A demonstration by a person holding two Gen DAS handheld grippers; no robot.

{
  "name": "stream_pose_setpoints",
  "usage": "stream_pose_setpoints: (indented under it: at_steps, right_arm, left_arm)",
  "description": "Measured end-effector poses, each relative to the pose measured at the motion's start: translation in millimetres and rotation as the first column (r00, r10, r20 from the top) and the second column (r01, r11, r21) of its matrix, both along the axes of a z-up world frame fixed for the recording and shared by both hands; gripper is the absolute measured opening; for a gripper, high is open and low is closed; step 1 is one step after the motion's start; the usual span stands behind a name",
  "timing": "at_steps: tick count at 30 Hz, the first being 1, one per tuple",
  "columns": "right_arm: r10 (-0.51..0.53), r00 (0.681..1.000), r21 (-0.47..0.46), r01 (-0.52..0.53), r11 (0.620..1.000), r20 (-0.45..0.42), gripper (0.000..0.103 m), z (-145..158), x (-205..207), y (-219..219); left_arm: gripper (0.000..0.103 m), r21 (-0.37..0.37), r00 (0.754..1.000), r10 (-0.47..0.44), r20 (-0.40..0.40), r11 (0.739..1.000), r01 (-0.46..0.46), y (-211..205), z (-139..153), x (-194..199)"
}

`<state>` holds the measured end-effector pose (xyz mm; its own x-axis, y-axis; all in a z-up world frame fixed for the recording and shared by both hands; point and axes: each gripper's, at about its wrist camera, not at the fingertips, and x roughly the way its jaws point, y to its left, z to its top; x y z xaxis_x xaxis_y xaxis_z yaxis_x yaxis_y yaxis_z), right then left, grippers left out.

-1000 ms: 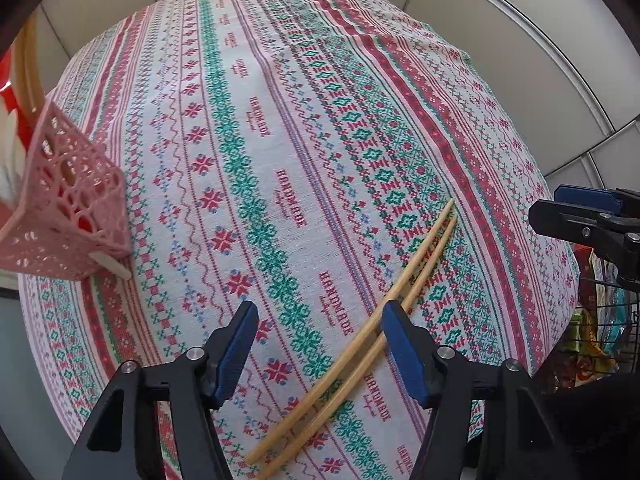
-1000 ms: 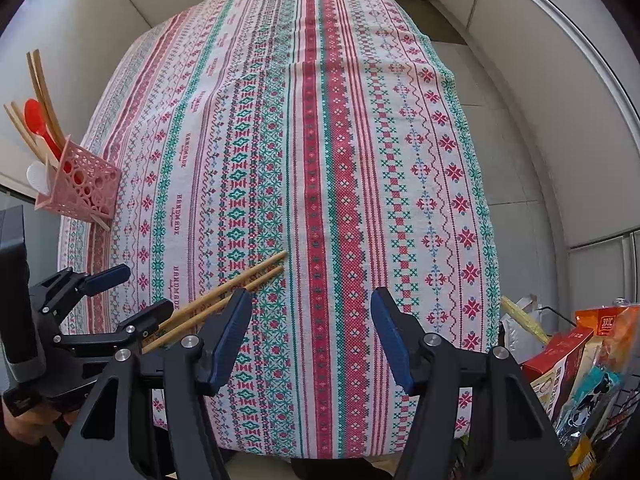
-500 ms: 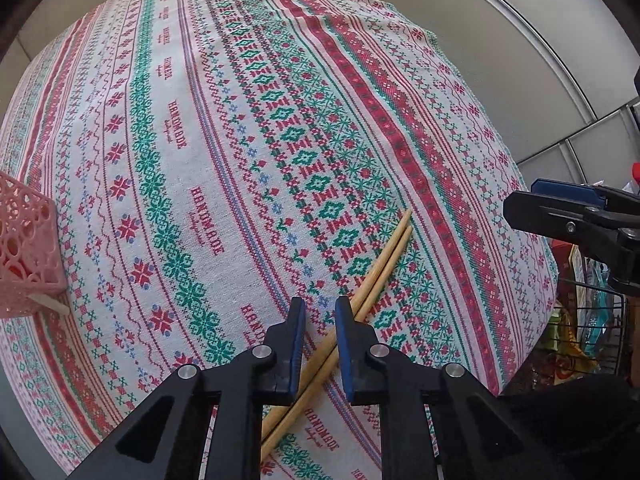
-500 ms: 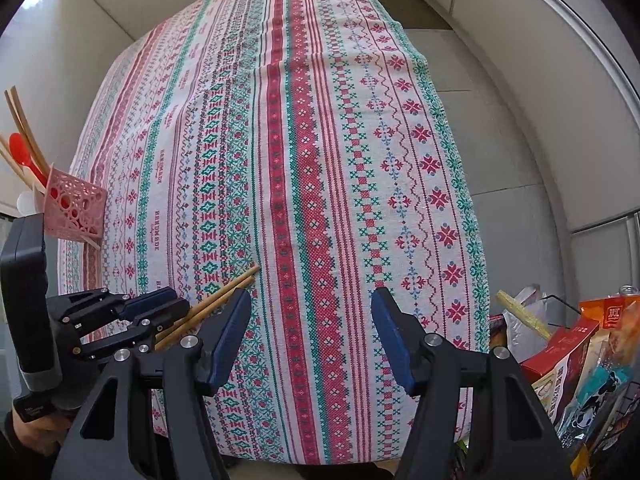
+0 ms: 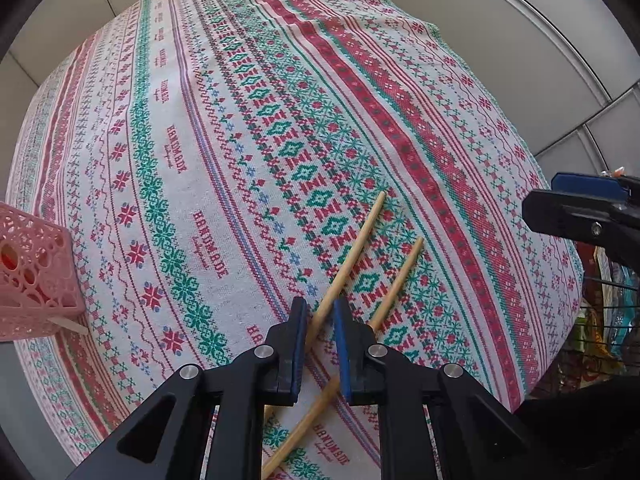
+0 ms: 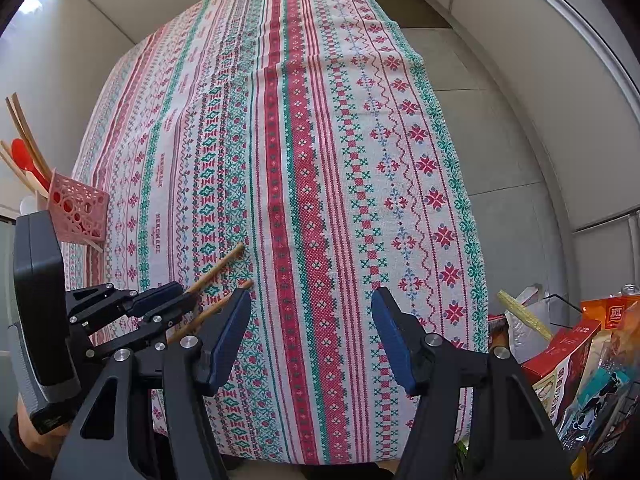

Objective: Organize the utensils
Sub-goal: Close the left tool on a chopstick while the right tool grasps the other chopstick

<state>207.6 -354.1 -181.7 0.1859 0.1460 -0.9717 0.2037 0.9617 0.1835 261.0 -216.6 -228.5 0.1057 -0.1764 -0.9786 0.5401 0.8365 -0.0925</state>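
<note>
Two wooden chopsticks [image 5: 360,240] lie near the front edge of the patterned tablecloth [image 5: 240,120]. My left gripper [image 5: 320,312] is shut on one chopstick, whose far end is tilted up and away from the other chopstick [image 5: 396,280], which passes under the right finger. In the right wrist view the left gripper [image 6: 176,300] shows at the left with both chopsticks [image 6: 224,260] sticking out past it. My right gripper [image 6: 312,320] is open and empty above the cloth. The pink lattice utensil holder [image 5: 36,276] stands at the left.
The holder [image 6: 78,208] carries wooden sticks and a red spoon [image 6: 24,160]. Snack boxes and bags [image 6: 580,344] fill a wire basket right of the table. Grey wall panels stand behind and to the right. The right gripper's finger [image 5: 576,208] shows at the right in the left wrist view.
My left gripper moved onto the chopsticks and closed from wide open. The pair has split, with one stick lifted and angled apart. The right gripper stayed open.
</note>
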Motion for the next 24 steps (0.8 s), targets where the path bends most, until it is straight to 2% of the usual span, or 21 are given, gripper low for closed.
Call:
stream_pose_setpoints:
  at_steps: [8, 11, 18, 24]
  right_arm:
    - [-0.018, 0.999, -0.001, 0.018, 1.000, -0.029, 0.066, -8, 0, -1]
    - [-0.027, 0.998, 0.003, 0.027, 1.000, -0.048, 0.066, -14, 1, -3]
    - [-0.032, 0.996, 0.072, 0.038, 0.997, -0.085, 0.066, -27, 8, 10]
    - [0.006, 0.993, 0.137, 0.010, 0.991, -0.117, 0.065, -37, 17, 41]
  left_arm:
    - [0.013, -0.027, 0.993, 0.075, 0.087, 0.997, -0.073, -19, -2, 26]
    - [0.010, -0.052, 0.989, 0.124, 0.076, 0.991, -0.120, -14, -2, 37]
    - [0.006, -0.015, 0.976, 0.204, 0.079, 0.979, -0.203, 24, -5, 52]
    - [0.006, -0.042, 0.967, 0.243, 0.075, 0.970, -0.241, 63, -5, 56]
